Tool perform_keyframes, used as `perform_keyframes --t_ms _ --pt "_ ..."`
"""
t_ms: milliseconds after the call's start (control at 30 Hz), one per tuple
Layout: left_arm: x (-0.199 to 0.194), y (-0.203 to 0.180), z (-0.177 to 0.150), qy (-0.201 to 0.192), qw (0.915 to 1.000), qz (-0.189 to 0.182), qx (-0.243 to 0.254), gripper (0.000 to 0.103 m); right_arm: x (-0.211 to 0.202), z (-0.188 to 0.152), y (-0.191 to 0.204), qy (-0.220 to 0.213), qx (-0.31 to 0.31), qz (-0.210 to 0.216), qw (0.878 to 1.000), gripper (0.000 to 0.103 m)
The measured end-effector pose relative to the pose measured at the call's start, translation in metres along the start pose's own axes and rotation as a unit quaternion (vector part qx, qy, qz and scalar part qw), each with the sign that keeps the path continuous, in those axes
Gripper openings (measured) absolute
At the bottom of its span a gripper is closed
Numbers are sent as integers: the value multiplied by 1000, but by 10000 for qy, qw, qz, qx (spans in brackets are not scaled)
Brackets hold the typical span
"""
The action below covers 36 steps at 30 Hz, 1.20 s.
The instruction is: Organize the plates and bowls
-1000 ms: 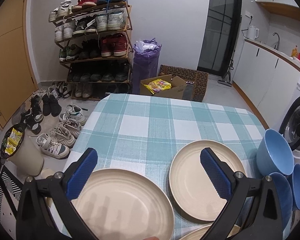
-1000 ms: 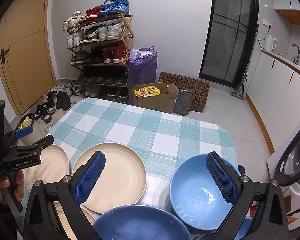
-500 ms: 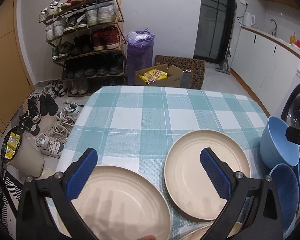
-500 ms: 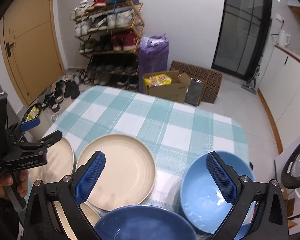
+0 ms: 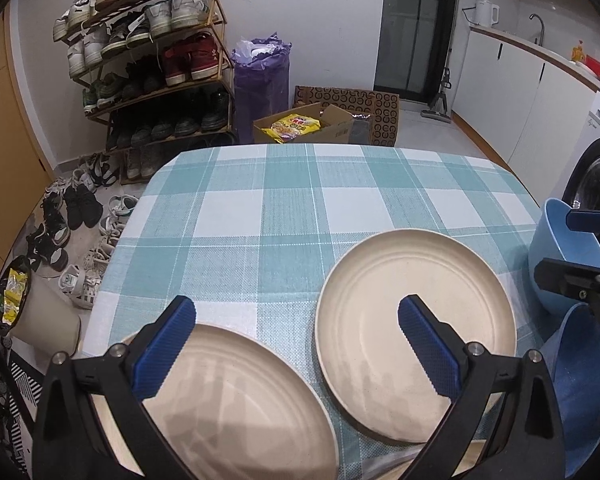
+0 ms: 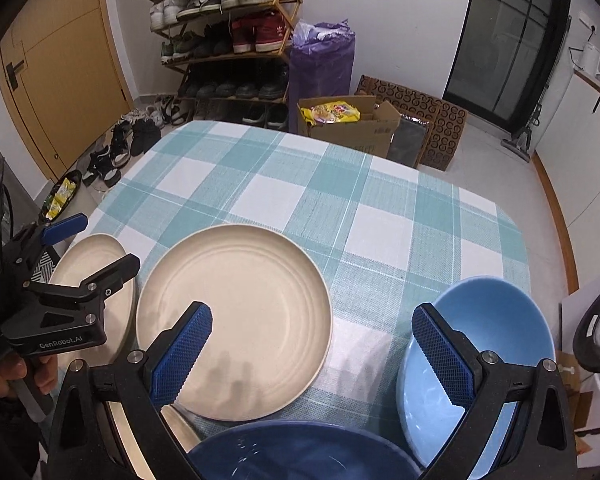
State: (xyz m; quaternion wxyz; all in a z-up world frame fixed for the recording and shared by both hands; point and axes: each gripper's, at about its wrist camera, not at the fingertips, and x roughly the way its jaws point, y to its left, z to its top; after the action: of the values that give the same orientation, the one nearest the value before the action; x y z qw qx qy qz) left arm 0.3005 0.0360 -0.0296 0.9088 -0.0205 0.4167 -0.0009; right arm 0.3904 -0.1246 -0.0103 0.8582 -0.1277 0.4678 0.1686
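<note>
Two cream plates lie on the checked tablecloth [image 5: 300, 208]: one at the near left [image 5: 236, 408] and one in the middle [image 5: 412, 320], also in the right wrist view [image 6: 240, 312]. My left gripper [image 5: 296, 352] is open and empty, hovering above both plates. My right gripper [image 6: 312, 352] is open and empty above the middle plate and a light blue bowl [image 6: 488, 320]. A dark blue bowl [image 6: 300, 456] sits at the near edge. The light blue bowl [image 5: 560, 248] and another blue bowl [image 5: 580, 368] show at the right of the left wrist view.
A shoe rack [image 5: 148, 60], purple bag [image 5: 264, 76] and cardboard box [image 5: 308, 124] stand beyond the table's far edge. Shoes and a bin [image 5: 32, 312] are on the floor at the left. A washing machine [image 5: 596, 168] is at the right.
Both grippers have drifted forward and lower over the table, so the plates and bowls sit nearer. Both stay open and empty. No dish has moved.
</note>
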Motion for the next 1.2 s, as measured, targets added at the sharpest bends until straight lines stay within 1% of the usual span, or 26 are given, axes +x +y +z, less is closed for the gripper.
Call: perform_keyframes --t_ms 33,133,267,333,367,433,500,600,633,700,733,767,1067,1200 --pt "2 -1 0 36 10000 -4 4 101 3 1 1 50 -5 -13 10000 103" --pt "9 -3 -2 142 9999 -53 48 95 13 1 2 199 -17 -57 9998 102" --pt "15 -6 -3 227 9996 -80 125 95 24 0 4 350 -93 -53 9993 101" --pt "17 -7 -4 261 9995 -108 156 91 30 0 5 438 -129 -60 9989 99" --pt "19 -8 -5 314 9993 -146 172 85 32 -1 6 475 -144 -55 9988 99" --pt "23 -9 -6 390 9989 -177 178 84 36 -1 7 542 -188 -48 9983 99" --pt "25 -10 -7 431 9987 -202 195 79 41 -1 9 614 -223 -53 9978 99" --pt "28 -12 -8 491 9982 -238 254 75 46 -2 11 697 -292 -69 9971 98" --pt "29 -13 -9 509 9980 -254 283 75 49 -2 11 725 -306 -68 9969 98" --pt "30 -15 -10 526 9977 -264 328 74 53 -3 13 797 -360 -49 9962 91" --pt "30 -15 -10 539 9976 -261 347 74 56 -3 14 865 -386 -34 9955 85" --pt "31 -16 -10 550 9975 -266 353 74 59 -4 15 911 -406 -39 9950 84" --pt "41 -19 -14 726 9958 -306 477 73 75 -6 15 1156 -488 -114 9920 84" --pt "44 -22 -17 818 9946 -345 547 68 80 -8 16 1263 -584 -206 9901 82"
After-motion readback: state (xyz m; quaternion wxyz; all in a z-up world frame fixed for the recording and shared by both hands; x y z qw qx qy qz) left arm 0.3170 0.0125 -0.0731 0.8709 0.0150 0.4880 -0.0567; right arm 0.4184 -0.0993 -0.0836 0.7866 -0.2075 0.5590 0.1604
